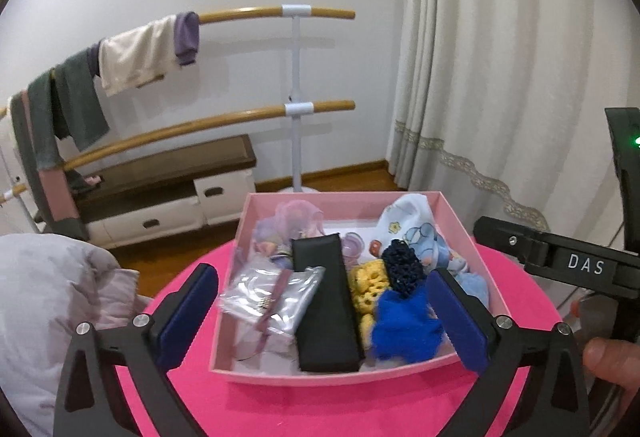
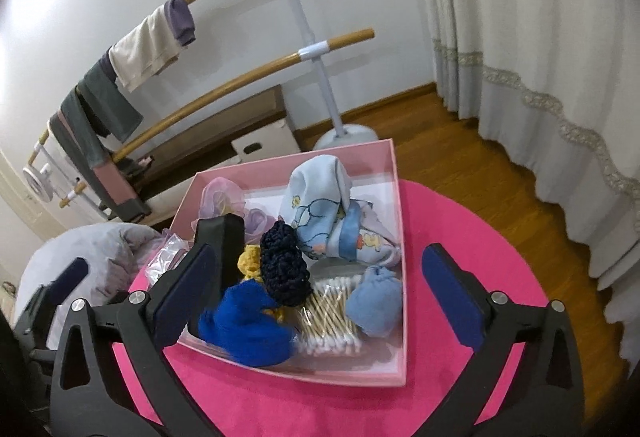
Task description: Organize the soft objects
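Pink box (image 2: 394,173) of soft things on pink table (image 2: 460,229)

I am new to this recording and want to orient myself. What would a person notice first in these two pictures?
First the bright pink round table, with a pale pink box on it full of small soft things. Among these stand out the royal blue fluffy piece at the near edge, the dark navy knitted piece just behind it, and a long black case. Both grippers' blue-padded fingers stand wide open in front of the box, holding nothing.
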`<state>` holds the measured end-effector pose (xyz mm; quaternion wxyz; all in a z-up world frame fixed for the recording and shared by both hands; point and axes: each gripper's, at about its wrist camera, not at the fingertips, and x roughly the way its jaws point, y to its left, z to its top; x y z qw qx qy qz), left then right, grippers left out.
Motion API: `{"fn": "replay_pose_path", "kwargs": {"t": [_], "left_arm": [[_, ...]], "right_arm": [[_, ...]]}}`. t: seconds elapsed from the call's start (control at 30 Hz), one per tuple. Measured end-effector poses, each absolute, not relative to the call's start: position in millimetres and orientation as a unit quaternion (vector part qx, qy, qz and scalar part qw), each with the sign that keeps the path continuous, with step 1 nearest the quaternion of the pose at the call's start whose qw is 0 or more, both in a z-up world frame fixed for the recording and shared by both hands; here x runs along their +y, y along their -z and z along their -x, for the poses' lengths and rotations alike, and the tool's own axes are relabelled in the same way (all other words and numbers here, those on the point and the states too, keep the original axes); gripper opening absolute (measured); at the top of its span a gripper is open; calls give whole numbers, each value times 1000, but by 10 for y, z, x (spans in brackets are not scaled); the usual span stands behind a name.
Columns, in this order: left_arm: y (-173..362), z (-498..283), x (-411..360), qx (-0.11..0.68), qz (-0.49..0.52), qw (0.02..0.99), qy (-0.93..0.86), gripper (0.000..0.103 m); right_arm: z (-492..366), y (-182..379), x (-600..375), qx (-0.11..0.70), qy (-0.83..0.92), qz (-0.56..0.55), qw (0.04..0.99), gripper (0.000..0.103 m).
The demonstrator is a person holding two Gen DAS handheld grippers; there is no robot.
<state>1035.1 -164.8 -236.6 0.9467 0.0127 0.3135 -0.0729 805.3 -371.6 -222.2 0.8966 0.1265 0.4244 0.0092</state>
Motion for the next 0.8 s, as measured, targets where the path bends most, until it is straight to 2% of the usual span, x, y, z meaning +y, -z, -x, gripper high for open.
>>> {"fn": "replay_pose_path", "kwargs": {"t": [0.23,0.57,0.8], "left_arm": [[2230,-9438,-1511,289,-12,955,67,103],[1941,-8169,-1197,247,-14,966,68,103],[1899,-7309,-1002,230,-13,971,62,103]], "right_arm": [[-7591,1828,-3579,387,-5,-128,913,103],[-6422,1159,-3289,315,27,-93,944,103],[-5723,988,-3067,286,37,-74,955,103]]}}
